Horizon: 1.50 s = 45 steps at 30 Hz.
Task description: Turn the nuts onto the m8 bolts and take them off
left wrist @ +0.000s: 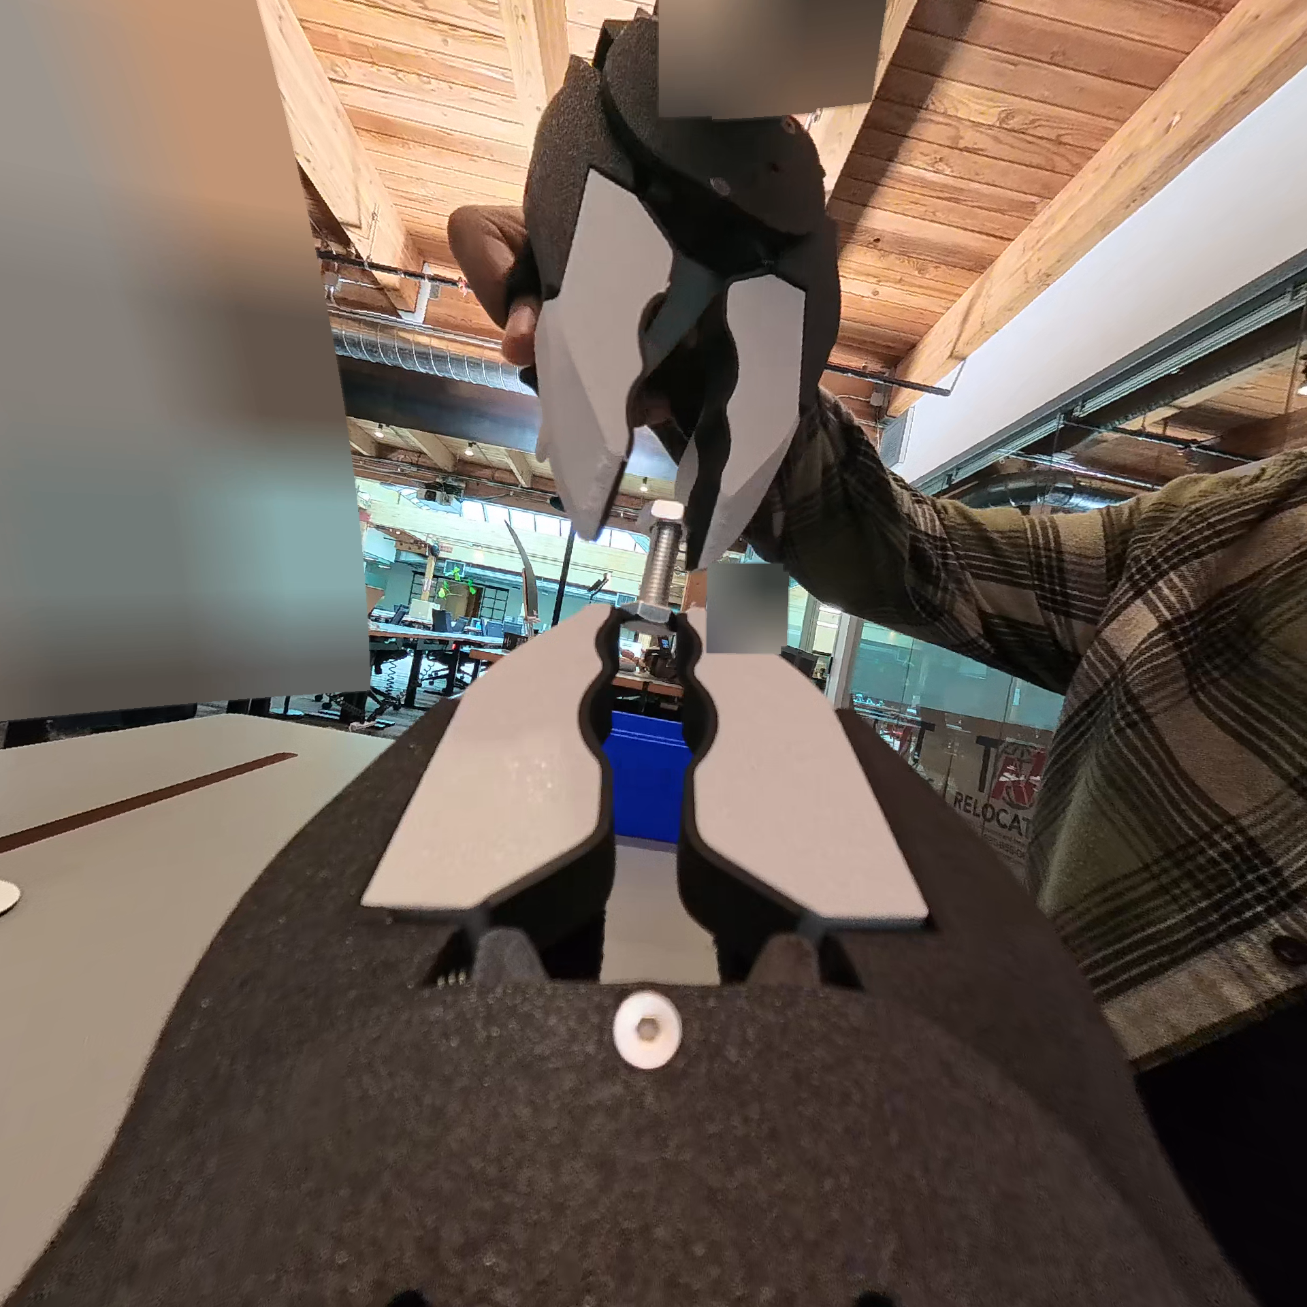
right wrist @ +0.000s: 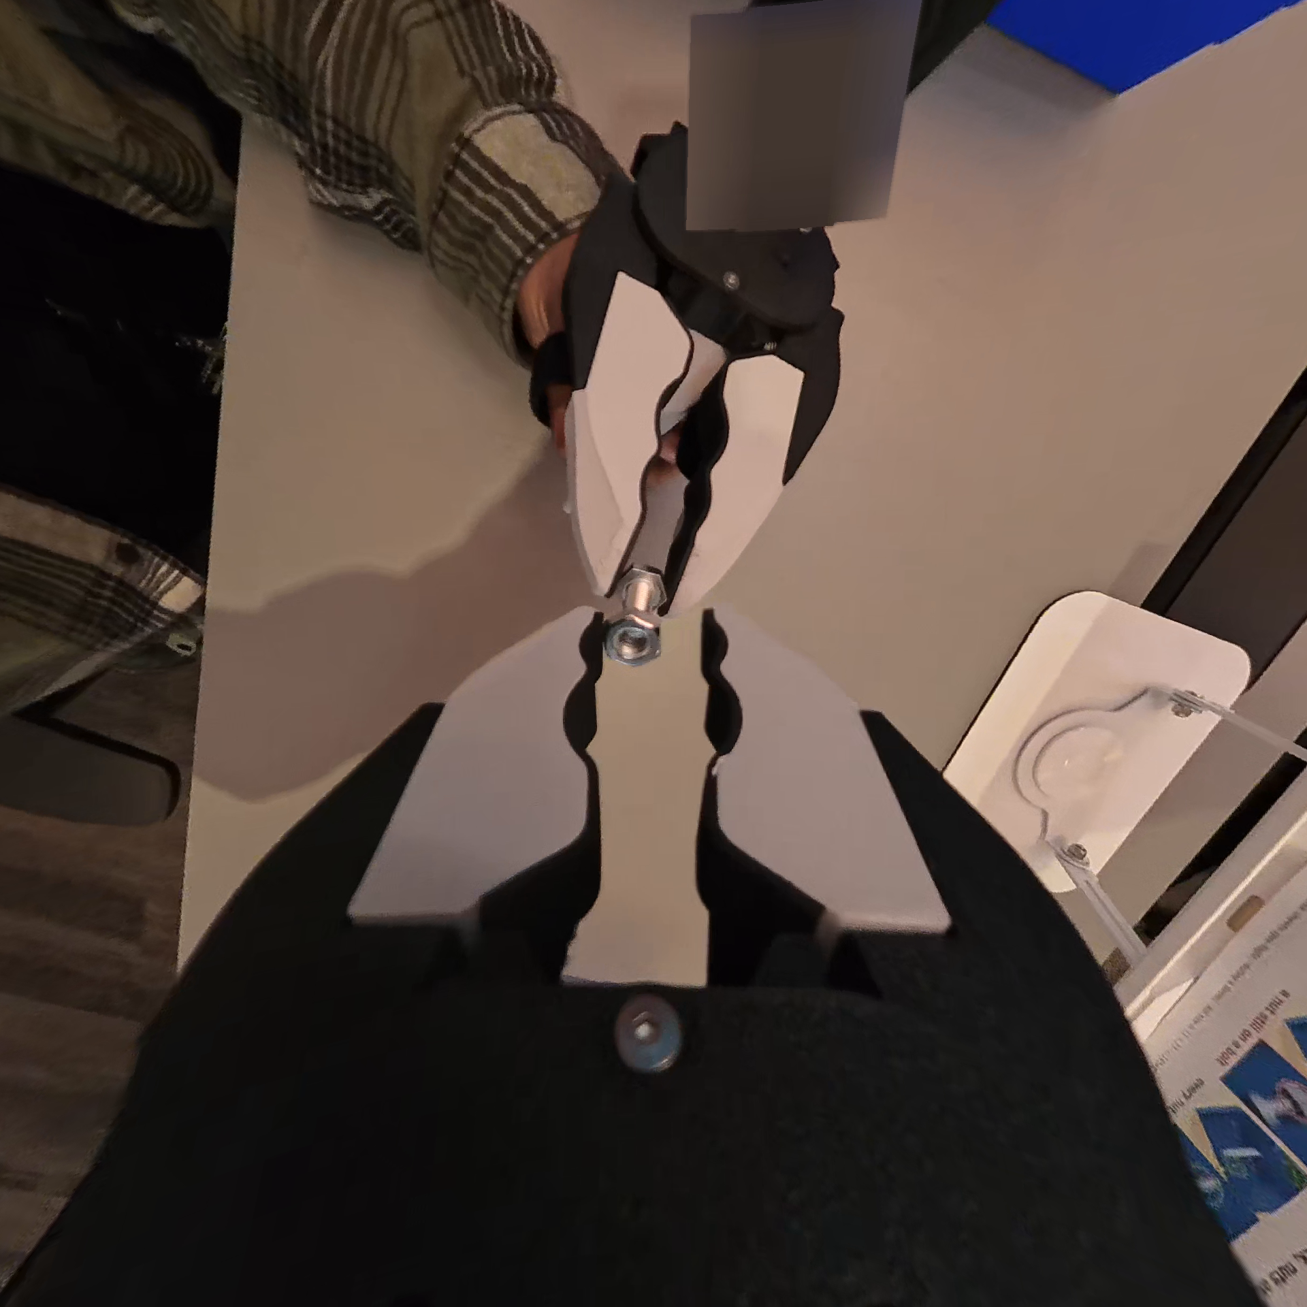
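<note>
With left tongs (left wrist: 647,622) clamping the bolt (left wrist: 661,566), right tongs (right wrist: 647,629) agape round its nut (right wrist: 631,642)

Open-plan office, rows of desks (left wrist: 424,640) and chairs, timber ceiling (left wrist: 438,92) (exposed ductwork)

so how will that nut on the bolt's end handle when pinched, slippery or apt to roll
Likely stiff: the nut looks like shiny metal. Probably slippery, with small smooth flats against the right claw, whose jaws stand wider than it. It likely won't roll while it sits on the bolt that the left claw grips.
</note>
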Motion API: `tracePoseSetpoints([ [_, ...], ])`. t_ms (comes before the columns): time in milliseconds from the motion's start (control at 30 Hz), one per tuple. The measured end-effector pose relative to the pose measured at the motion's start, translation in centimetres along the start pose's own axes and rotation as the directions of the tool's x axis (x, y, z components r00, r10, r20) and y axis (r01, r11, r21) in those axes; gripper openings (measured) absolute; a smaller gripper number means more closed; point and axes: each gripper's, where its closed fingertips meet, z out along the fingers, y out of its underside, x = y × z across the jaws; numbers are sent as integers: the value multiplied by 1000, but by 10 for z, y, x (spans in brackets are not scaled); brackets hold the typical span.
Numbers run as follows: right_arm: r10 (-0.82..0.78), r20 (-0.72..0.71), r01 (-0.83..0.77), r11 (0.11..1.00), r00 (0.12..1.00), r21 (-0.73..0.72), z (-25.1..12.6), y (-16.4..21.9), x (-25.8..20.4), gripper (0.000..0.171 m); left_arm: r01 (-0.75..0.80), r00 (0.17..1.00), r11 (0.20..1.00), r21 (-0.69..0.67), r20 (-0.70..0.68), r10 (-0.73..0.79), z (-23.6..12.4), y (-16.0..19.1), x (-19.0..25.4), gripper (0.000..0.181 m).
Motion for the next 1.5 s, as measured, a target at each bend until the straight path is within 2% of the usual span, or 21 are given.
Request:
tracePoseSetpoints([
  [100,8,0,-8,1000,1000,30,0,-2,0,37,5,1000,1000,5,-5,-5,0,-1,0,14],
  [200,31,-43,-28,998,999,52,-5,0,5,68,13,1000,1000,22,-3,-13,-1,-4,0,14],
  [300,124,-61,-105,962,990,250,-14,-3,6,87,19,1000,998,56,13,-19,-6,-10,-4,14],
  [433,227,-46,-183,876,973,447,-11,2,1,96,22,998,996,84,58,-27,-11,-13,-11,14],
  [600,225,-7,-192,847,974,496,-11,-8,-8,95,9,997,998,68,74,-14,-9,-10,-12,14],
  [867,181,30,-173,864,983,474,-7,-17,-21,94,9,996,997,77,87,-16,-11,-12,-14,14],
  [1500,197,38,-195,889,980,414,-2,-9,-23,89,22,995,996,82,91,-29,-12,-13,-15,14],
])
